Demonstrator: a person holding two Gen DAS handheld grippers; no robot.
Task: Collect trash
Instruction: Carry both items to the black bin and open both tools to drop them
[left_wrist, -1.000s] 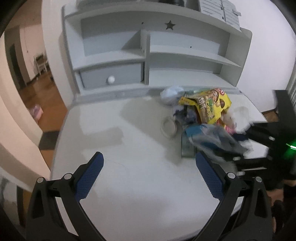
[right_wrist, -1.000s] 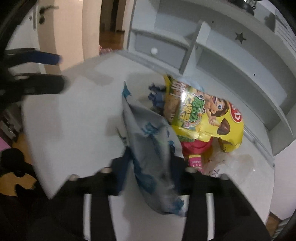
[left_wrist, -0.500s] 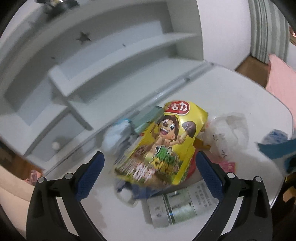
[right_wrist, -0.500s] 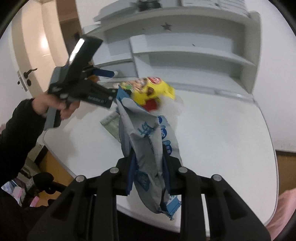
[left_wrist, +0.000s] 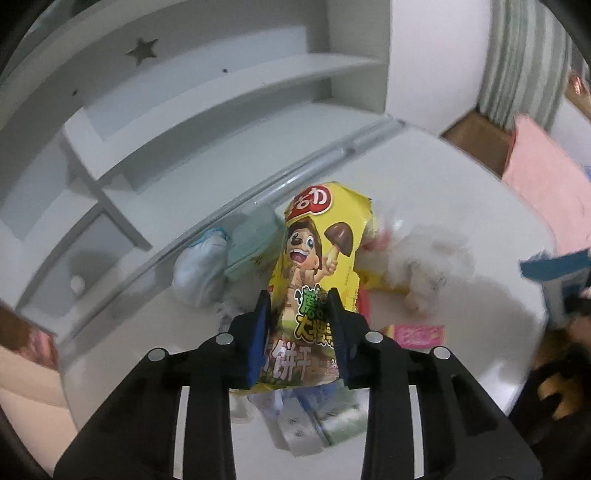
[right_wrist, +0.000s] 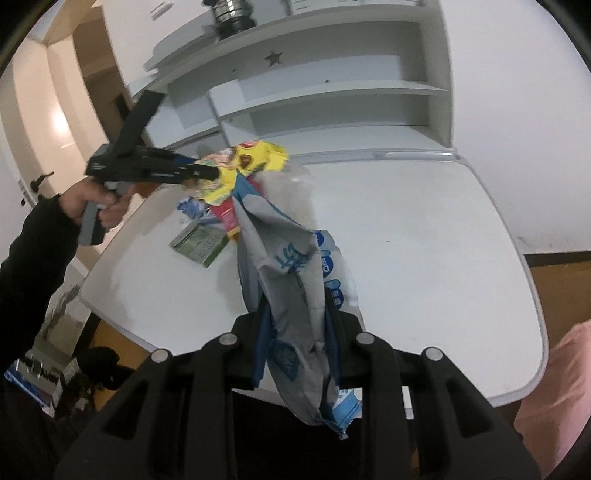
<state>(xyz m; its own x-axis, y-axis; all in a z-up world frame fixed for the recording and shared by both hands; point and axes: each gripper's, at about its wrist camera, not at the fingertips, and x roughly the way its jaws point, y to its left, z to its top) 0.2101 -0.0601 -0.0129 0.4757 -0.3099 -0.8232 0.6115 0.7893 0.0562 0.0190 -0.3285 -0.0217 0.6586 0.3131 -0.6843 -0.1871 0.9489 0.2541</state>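
Trash lies heaped near the back edge of the white table (right_wrist: 424, 229), in front of the gray shelf unit (left_wrist: 221, 96). The left gripper (left_wrist: 300, 306) has just been closing, and its 2 blue pads now clamp the lower part of the yellow snack bag (left_wrist: 317, 258), which stands up between them with its cartoon face toward the camera. Seen from the right wrist, that same gripper (right_wrist: 207, 171), held by a hand (right_wrist: 92, 201) in a black sleeve, bites into the yellow bag (right_wrist: 255, 158) at the pile. Beside the yellow bag sit a crumpled white wad (left_wrist: 199, 273) touching a pale green packet (left_wrist: 255, 243) on its left, a clear crinkled plastic bag (left_wrist: 424, 266) on its right, and a pink wrapper (left_wrist: 417, 334) just below that. A green and white flat carton (right_wrist: 201, 243) lies on the table near the pile's front. The right gripper (right_wrist: 295, 314) is clenched on a gray and blue bag (right_wrist: 295, 280), which is pinched at its middle and hangs past the table's near edge, its upper end reaching toward the pile.
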